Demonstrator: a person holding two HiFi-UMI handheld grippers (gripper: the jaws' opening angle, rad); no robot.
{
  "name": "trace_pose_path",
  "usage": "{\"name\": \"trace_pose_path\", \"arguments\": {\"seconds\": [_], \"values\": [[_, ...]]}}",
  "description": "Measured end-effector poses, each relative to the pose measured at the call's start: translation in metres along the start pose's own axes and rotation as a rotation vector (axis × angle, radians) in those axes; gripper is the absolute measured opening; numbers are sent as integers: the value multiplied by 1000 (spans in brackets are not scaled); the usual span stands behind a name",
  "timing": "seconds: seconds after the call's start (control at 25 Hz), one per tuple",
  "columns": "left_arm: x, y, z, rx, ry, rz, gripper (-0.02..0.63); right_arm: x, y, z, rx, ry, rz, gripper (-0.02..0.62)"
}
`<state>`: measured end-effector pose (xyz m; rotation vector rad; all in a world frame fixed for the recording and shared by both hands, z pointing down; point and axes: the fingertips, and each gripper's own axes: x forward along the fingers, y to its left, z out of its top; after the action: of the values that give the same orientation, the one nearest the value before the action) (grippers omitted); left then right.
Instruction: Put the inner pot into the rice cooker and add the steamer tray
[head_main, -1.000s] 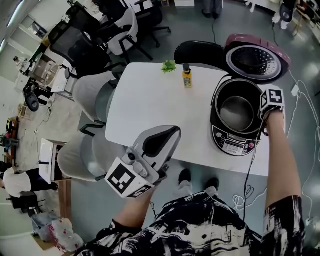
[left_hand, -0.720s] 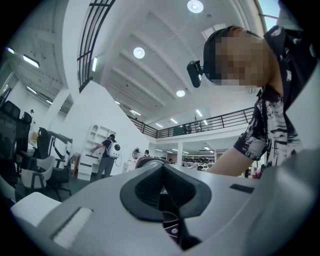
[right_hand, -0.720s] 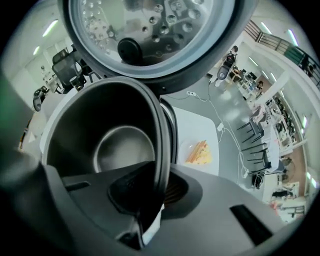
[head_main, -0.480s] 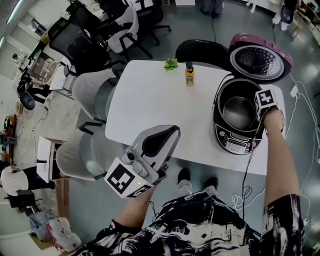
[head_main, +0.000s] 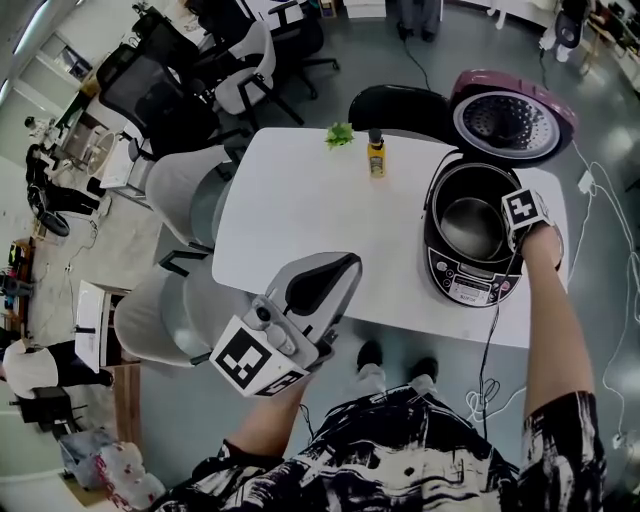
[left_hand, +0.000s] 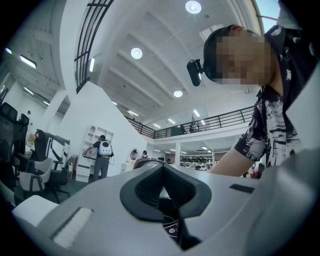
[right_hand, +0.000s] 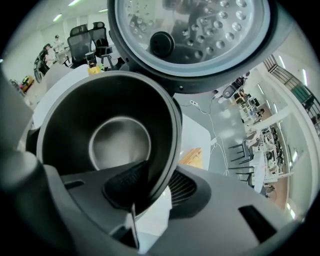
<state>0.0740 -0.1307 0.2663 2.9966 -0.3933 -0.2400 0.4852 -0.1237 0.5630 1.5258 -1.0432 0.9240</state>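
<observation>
Short of the table's (head_main: 300, 210) near edge, off its surface, my left gripper (head_main: 345, 264) hangs in front of the person's patterned shirt. In the left gripper view its two pads meet along a seam, clenched on nothing (left_hand: 162, 167).

At the table's right end, close to the near edge, stands the rice cooker (head_main: 470, 290), its control panel facing me. The inner pot (head_main: 475, 228) is already seated in its body. My right gripper (head_main: 512, 236) points steeply down at the pot's right-hand rim, its marker cube uppermost. In the right gripper view (right_hand: 155, 187) one pad sits inside the dark pot wall (right_hand: 120, 145) and the other outside it, so the rim runs between them. The jaws are opening and a strip of light shows beside the outer pad, so I read the grip as released.

Behind the pot the hinged lid (head_main: 512, 115) stands open, its perforated inner plate facing up (right_hand: 190, 35).

On the far edge sits a small yellow bottle (head_main: 375, 155) with a dark cap, and just left of it a green leafy sprig (head_main: 339, 132). Beyond the far left corner stand office chairs (head_main: 250, 75).
</observation>
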Motion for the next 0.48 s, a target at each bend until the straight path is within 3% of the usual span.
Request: {"name": "trace_pose_path", "arguments": {"seconds": [0.12, 0.2, 0.36, 0.48], "values": [[1, -6, 2, 2, -3, -9, 5, -4, -7, -4, -7, -3, -26, 176], [3, -9, 2, 3, -3, -17, 5, -6, -9, -8, 5, -12, -16, 183], [9, -18, -2, 7, -2, -36, 5, -15, -3, -15, 68, -47, 63, 179], [19, -27, -1, 7, -3, -62, 5, -36, 1, -5, 137, -172, 161, 176]]}}
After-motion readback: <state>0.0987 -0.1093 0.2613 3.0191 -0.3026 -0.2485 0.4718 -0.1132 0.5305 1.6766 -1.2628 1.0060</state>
